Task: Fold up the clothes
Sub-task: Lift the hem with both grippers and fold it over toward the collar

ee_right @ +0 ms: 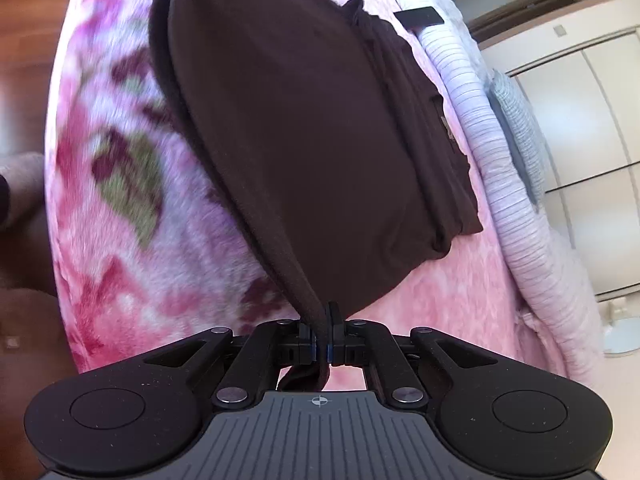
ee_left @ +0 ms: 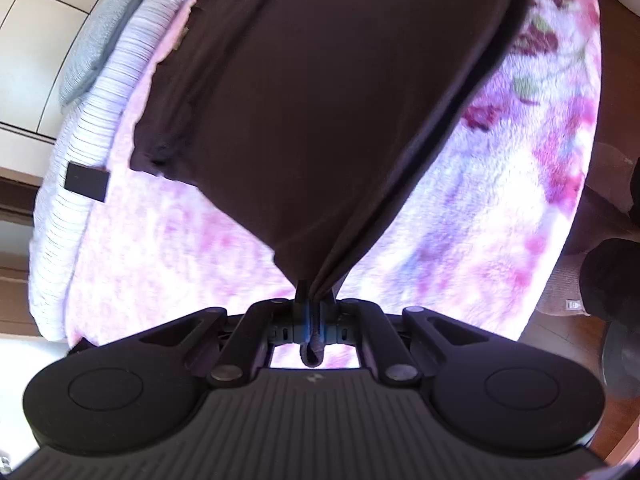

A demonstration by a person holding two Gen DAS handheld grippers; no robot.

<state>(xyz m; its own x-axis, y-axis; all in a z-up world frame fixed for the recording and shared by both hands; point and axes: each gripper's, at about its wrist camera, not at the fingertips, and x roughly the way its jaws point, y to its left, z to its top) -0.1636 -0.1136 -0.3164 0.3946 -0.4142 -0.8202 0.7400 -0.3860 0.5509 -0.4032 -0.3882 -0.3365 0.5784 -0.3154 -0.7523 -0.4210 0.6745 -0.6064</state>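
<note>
While your left gripper [ee_left: 314, 300] pinches one corner of the dark brown garment [ee_left: 320, 100] at the lower middle of its frame, the cloth fans up from the jaws over the pink floral blanket [ee_left: 500, 200], with the white ribbed bedding [ee_left: 80, 152] along the left edge. Your right gripper [ee_right: 322, 320] is clamped on another corner, low and central in its view. Judging by that, you seem mid-fold: both corners are lifted, the far end at upper right already lies doubled, and laying this half over remains.
</note>
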